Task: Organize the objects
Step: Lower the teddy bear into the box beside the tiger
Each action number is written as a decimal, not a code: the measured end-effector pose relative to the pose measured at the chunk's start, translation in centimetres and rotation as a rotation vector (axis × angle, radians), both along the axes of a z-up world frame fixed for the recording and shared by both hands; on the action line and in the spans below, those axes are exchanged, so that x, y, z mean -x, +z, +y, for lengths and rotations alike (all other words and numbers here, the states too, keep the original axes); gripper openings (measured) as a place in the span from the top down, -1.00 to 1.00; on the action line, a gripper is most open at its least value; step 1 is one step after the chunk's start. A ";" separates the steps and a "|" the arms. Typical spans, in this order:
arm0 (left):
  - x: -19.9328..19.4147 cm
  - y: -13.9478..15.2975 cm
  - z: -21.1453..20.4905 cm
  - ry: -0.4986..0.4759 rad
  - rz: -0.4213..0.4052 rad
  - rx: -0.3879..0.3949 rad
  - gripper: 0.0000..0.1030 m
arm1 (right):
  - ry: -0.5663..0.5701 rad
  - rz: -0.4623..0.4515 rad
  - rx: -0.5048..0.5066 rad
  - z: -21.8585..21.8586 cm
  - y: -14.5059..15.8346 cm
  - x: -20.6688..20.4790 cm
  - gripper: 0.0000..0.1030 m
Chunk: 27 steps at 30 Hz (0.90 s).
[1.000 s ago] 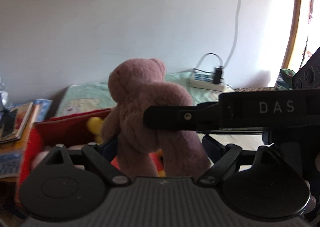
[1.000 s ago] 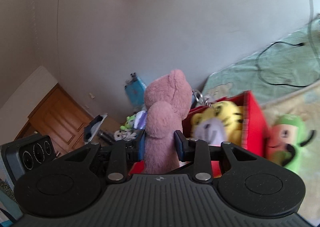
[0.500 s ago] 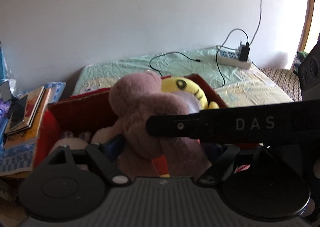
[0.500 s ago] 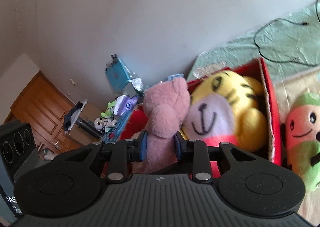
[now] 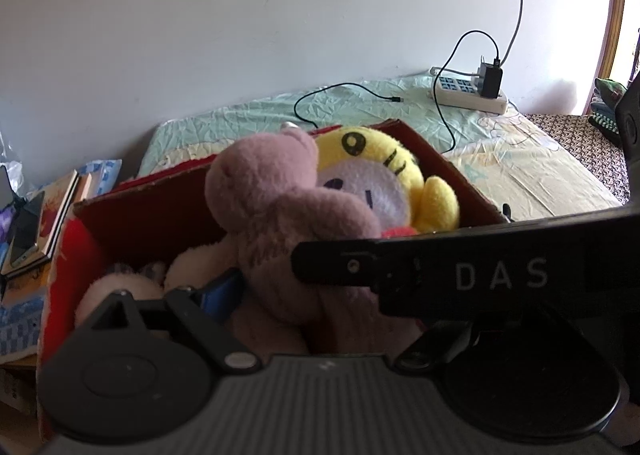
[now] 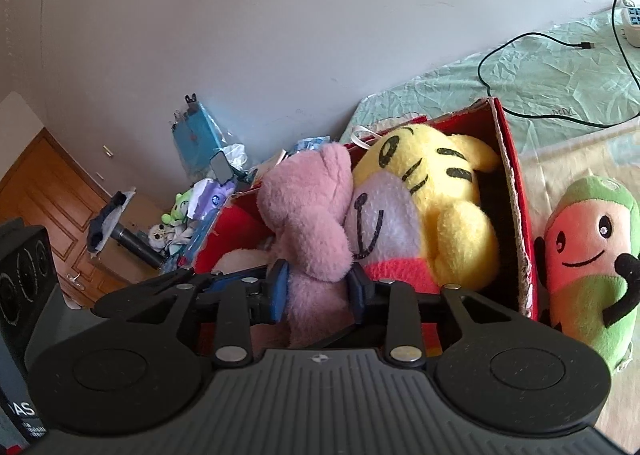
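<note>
lower now than a second ago, the bear (image 6: 310,223) hangs half inside the red box (image 6: 514,191), the right claw (image 6: 316,289) pinching its body. left claw (image 5: 320,307) is around it too, grip unclear. the tiger (image 6: 432,211) crowds that corner, so on release the bear could wedge or topple out.

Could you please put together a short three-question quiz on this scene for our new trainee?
1. True or false: the pink teddy bear is clamped between the right hand-held gripper fingers.
2. Which toy lies outside the red box? A) yellow tiger plush B) green and pink plush C) pink teddy bear
3. Fill in: the white power strip lies on the ____.

Key: 1 true; 2 B; 3 bed.
</note>
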<state>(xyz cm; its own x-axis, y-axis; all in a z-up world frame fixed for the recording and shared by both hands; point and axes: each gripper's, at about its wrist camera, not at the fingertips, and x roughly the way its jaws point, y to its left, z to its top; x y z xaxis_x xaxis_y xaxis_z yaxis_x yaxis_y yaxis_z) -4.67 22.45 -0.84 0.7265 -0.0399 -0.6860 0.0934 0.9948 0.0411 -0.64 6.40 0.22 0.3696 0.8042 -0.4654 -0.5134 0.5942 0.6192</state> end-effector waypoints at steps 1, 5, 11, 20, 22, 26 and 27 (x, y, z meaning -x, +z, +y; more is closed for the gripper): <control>-0.1 0.0 0.0 0.000 0.001 0.002 -0.71 | -0.008 0.010 -0.003 -0.1 0.0 0.0 0.36; -0.2 0.0 0.0 -0.002 0.002 0.010 -0.82 | -0.031 0.030 -0.021 -0.7 0.3 0.2 0.36; -0.1 0.0 -0.8 -0.005 0.016 -0.019 -0.94 | -0.059 0.019 -0.013 -1.3 0.8 1.1 0.34; 0.1 -0.1 -1.4 0.017 0.040 -0.045 -0.97 | -0.095 0.003 -0.028 -2.3 1.1 1.9 0.35; 0.2 -0.1 -1.4 0.024 0.047 -0.054 -0.97 | -0.098 -0.003 -0.029 -2.5 1.0 2.1 0.35; 0.3 -0.1 -1.3 0.041 0.061 -0.045 -0.97 | -0.106 -0.016 -0.025 -2.6 1.1 2.4 0.35; 0.4 -0.1 -1.2 0.046 0.066 -0.041 -0.97 | -0.108 -0.019 -0.024 -2.6 1.1 2.5 0.35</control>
<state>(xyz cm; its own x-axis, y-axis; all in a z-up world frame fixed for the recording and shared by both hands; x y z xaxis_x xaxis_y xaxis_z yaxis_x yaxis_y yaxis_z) -5.07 21.29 -0.93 0.6804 0.0215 -0.7325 0.0513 0.9957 0.0768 -3.15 3.78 1.31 0.4630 0.7700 -0.4390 -0.4589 0.6319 0.6245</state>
